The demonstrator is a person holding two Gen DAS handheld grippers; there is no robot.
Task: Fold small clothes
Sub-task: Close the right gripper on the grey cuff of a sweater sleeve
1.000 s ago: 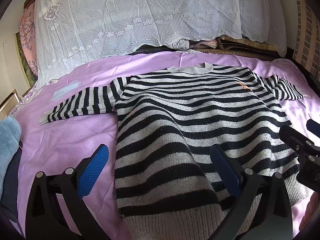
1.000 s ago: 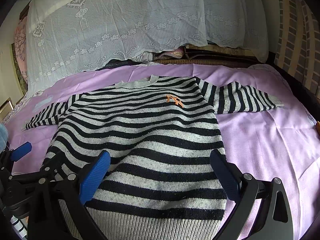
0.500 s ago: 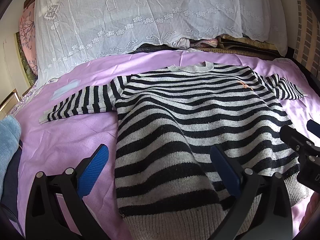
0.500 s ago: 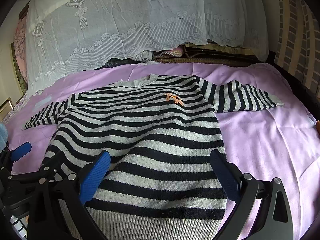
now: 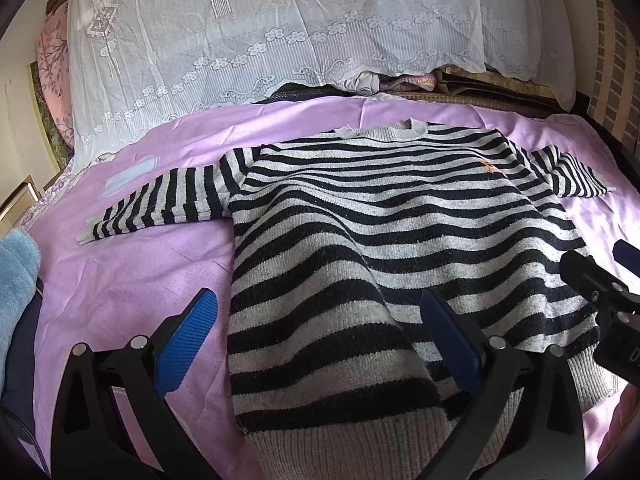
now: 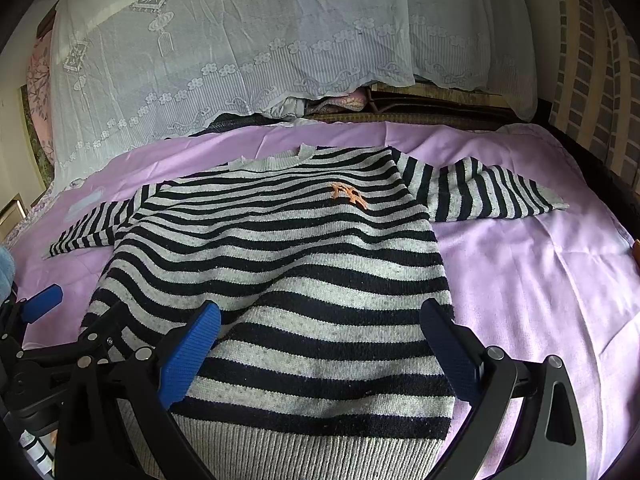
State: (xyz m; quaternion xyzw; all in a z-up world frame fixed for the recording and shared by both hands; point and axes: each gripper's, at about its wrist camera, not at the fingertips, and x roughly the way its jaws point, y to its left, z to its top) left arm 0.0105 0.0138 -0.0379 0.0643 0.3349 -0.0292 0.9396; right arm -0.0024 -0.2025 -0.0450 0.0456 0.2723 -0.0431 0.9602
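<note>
On purple sheet (image 6: 540,280), sweater (image 6: 280,260) lies flat, collar pointing away.

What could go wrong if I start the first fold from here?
The striped sweater bulges in a ridge at mid-body, so a fold may set crooked. Both tongs, left and right, hang open at the ribbed hem, close together; they might collide. The purple sheet is loose and could get pinched along.

We can see an orange sign (image 6: 349,195) sewn on the chest of the striped sweater (image 6: 280,280), at about 1 o'clock from its middle. It looks like letters, but we cannot read them. We find no other words.
</note>
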